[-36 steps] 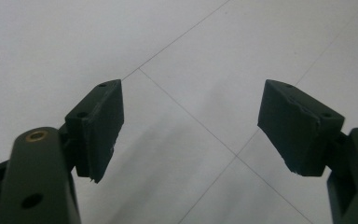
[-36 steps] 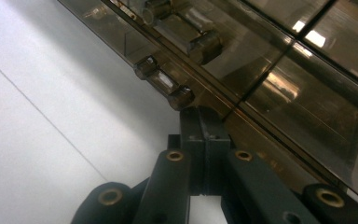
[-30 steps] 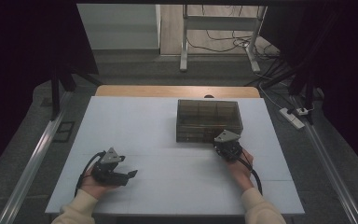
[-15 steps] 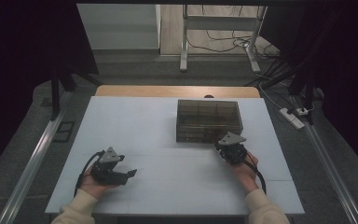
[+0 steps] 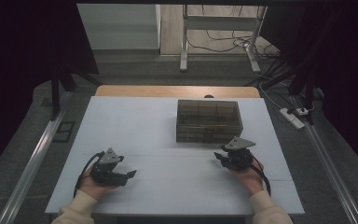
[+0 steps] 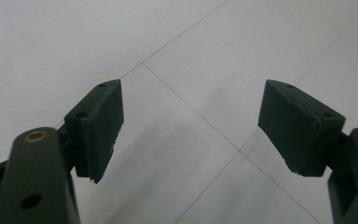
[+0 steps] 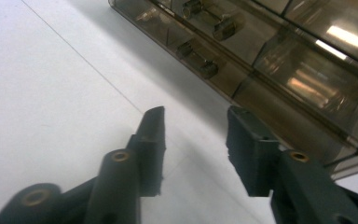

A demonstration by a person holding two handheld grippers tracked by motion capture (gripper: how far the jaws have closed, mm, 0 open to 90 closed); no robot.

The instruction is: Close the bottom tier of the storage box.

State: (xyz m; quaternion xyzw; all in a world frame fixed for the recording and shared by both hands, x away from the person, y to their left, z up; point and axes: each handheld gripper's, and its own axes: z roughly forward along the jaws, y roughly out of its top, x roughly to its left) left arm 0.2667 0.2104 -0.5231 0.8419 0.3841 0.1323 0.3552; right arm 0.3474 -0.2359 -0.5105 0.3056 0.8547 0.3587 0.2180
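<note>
The clear plastic box (image 5: 208, 120) sits on the table (image 5: 135, 121), just beyond the right gripper (image 5: 227, 157), whose half-spread fingers have just been opening, empty. Probably stiff, slick, light: grip its front latch. Left gripper (image 5: 129, 174), nearer the person, stands wide, empty.

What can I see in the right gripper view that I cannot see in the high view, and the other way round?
The right gripper view alone gives the close detail: the clear box's inner dividers and small metal clasps along its near wall, and the open gap between the right tongs, with nothing in it. The high view alone gives the left tongs, both hands, the power strip and the floor cables. Both show the box and the white table.
</note>
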